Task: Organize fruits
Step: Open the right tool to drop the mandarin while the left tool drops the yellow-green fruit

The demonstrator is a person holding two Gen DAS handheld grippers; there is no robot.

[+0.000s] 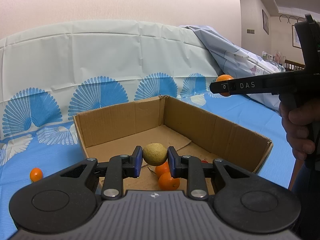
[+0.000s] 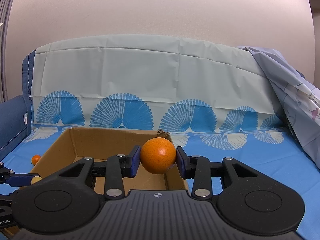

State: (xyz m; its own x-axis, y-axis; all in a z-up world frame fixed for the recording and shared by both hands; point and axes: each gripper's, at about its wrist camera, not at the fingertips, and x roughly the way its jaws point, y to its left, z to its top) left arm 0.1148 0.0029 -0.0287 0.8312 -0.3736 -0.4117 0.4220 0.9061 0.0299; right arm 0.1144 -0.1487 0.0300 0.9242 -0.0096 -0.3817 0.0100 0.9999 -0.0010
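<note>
My left gripper (image 1: 155, 161) hangs over the near side of an open cardboard box (image 1: 200, 120). Its blue pads touch both sides of a round yellow-green fruit (image 1: 155, 154), which is held off the box floor. Two oranges (image 1: 169, 181) lie in the box right below, and a small red thing (image 1: 204, 161) shows behind the right finger. My right gripper (image 2: 158, 160) is shut on a big orange (image 2: 158, 156) above the far right corner of the box (image 2: 100, 140). From the left wrist view that gripper (image 1: 220, 87) appears side-on at the upper right.
A small loose orange (image 1: 36, 174) (image 2: 36, 159) lies on the blue fan-patterned cloth (image 2: 240, 160) left of the box. The cloth rises over a backrest behind. A crumpled pale sheet (image 2: 296, 110) is piled at the right. A person's hand (image 1: 298, 132) grips the right tool.
</note>
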